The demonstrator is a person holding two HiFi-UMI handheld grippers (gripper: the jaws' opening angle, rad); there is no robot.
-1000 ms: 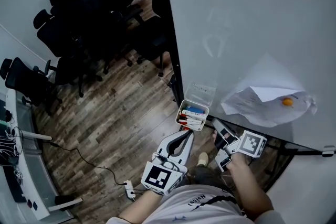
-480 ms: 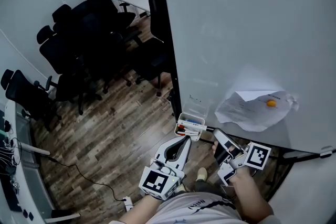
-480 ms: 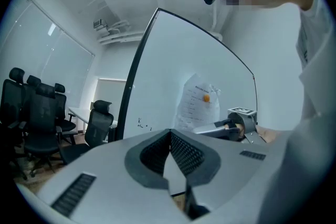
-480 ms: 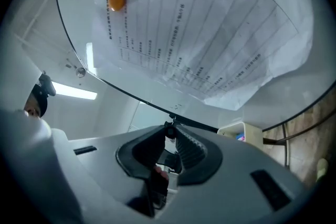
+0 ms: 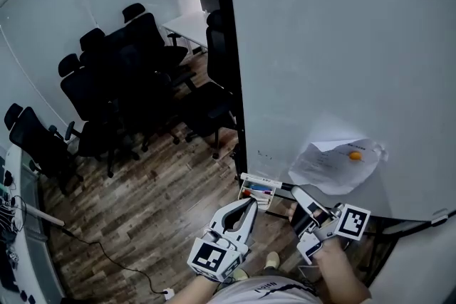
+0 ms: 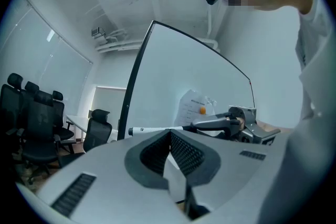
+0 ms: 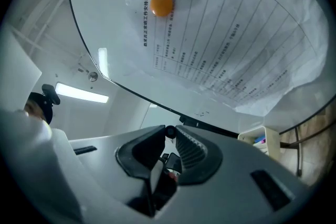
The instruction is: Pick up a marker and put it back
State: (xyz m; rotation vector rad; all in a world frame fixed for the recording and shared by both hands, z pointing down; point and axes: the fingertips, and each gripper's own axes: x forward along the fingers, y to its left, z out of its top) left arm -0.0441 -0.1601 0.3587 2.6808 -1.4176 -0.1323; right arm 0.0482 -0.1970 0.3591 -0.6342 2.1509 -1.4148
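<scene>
since the marker (image 5: pixel 262 181) is already out of its white box (image 5: pixel 245 190) and clamped in the right gripper (image 5: pixel 295 191), the pick-up half looks done and only the return is left. furthest left, the left gripper (image 5: pixel 248 203) has its jaws pressed together on nothing, with the box just beyond their tips. the marker crosses ahead of those closed tips. its long axis runs roughly in line with the right gripper's jaws, so that gripper's own view sees it end-on as a dark disc (image 7: pixel 170 132) pinched between the pads. the white barrel (image 6: pixel 155 129) reaches out leftward past the right jaw tips, its dark end farthest from them, by the box's far rim; whether it touches i cannot tell. what remains, i judge, is lowering it into the box and releasing it.
</scene>
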